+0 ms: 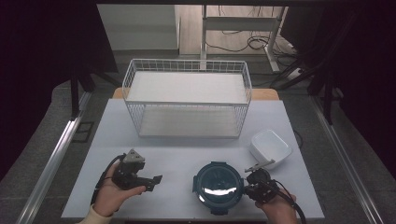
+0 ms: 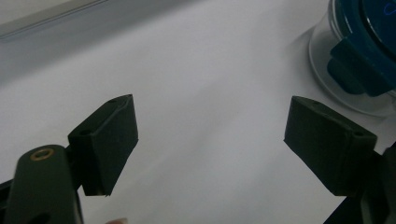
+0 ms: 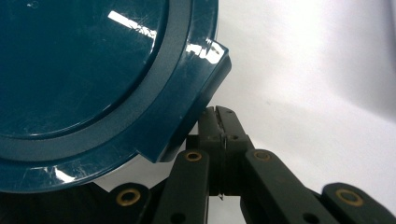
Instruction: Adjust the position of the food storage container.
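**Right gripper working at lid tab of round container, left gripper idling**

Going left to right across the high view. The left gripper (image 1: pixel 148 181) is sitting in the person's left hand (image 1: pixel 114 193) at the near-left of the white desk (image 1: pixel 187 149), jaws spread wide, nothing between them. In the left gripper view the same spread jaws are framing bare desk, with the container off to the upper right, well apart from them.

Centre back: a white wire two-tier basket rack (image 1: pixel 187 98) is standing at the far side of the desk; both tiers are looking bare.

Centre front: the round clear container with a dark teal snap-lock lid (image 1: pixel 218 184) is sitting on the desk near the front edge, lid on top. Latch tabs are sticking out around the rim; whether they are clipped down is hard to tell.

Right of that: the right gripper (image 1: pixel 247 185), in the person's right hand (image 1: pixel 278 207), is touching the container's right side. In the right gripper view (image 3: pixel 218 122) its jaws are pressed together with nothing pinched, tips sitting right under or against one teal lid tab (image 3: pixel 201 88). Judging from that, it is nudging or prying the tab, not grasping it.

Far right: a white square shallow bowl (image 1: pixel 270 147) is resting on the desk, just behind the right gripper, apart from the container.

Progress, as a judgement: early stage. The lid is on, the container is not lifted, the rack is holding nothing. Remaining: finishing the tab work, the other tabs probably, then whatever is following with the lid or container.
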`<move>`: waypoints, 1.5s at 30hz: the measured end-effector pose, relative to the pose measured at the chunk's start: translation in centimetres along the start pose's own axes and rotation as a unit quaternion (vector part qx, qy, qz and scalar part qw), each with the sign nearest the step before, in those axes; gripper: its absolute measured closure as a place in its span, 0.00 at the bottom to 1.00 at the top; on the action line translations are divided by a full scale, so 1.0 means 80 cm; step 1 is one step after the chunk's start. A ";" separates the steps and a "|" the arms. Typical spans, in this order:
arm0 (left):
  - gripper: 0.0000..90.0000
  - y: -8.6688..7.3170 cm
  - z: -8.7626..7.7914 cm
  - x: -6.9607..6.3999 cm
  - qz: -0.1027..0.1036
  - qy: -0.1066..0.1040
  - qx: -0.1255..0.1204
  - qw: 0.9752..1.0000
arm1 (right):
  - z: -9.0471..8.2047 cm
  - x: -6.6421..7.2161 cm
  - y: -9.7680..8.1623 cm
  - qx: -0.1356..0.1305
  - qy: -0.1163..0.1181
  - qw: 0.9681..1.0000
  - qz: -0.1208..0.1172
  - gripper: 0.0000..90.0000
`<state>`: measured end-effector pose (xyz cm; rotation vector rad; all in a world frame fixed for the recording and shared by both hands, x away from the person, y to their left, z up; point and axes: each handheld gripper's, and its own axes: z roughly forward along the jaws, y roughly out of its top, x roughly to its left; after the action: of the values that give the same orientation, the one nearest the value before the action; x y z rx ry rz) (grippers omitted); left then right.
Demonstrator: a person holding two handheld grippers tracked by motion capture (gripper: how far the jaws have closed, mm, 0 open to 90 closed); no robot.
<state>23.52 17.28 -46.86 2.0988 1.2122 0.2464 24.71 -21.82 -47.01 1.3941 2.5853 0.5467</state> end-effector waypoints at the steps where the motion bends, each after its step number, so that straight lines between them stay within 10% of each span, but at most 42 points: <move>1: 0.19 0.000 0.000 0.000 0.000 0.000 0.000 1.000 | 0.001 0.002 0.002 0.000 0.003 1.000 -0.002 0.99; 45: 0.19 0.002 -0.008 0.000 -0.002 0.007 -0.010 1.000 | 0.032 0.066 0.049 -0.022 0.056 0.994 -0.090 0.99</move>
<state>23.29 17.53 -46.28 2.0814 1.2173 0.2708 25.59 -14.88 -47.63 1.1321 2.7327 0.6678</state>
